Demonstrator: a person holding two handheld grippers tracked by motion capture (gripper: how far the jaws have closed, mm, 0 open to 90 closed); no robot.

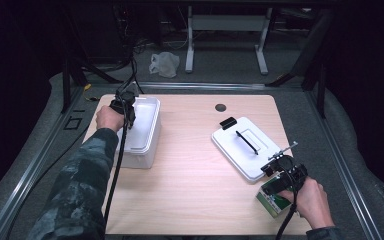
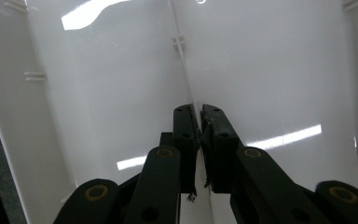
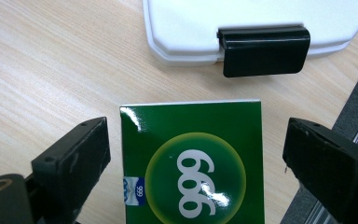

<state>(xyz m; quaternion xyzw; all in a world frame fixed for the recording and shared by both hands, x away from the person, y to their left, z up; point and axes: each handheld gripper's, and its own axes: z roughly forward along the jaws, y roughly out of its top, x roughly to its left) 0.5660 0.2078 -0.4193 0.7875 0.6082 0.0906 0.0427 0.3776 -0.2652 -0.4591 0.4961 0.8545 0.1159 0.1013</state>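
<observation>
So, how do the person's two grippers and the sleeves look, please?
Both the left gripper and the right gripper are black, each trailing a black cable. Their flat black jaws hang on link arms with brass-coloured pivot rings. The left sleeve is a dark grey camouflage pattern; a dark cuff is at the right wrist.

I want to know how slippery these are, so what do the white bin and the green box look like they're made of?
White bin: likely glossy moulded plastic; in the left gripper view its wall throws bright light streaks and shows moulded ribs.
Green box: probably printed cardboard with a glossy coat, given its crisp straight edges and small highlights on the print.
</observation>
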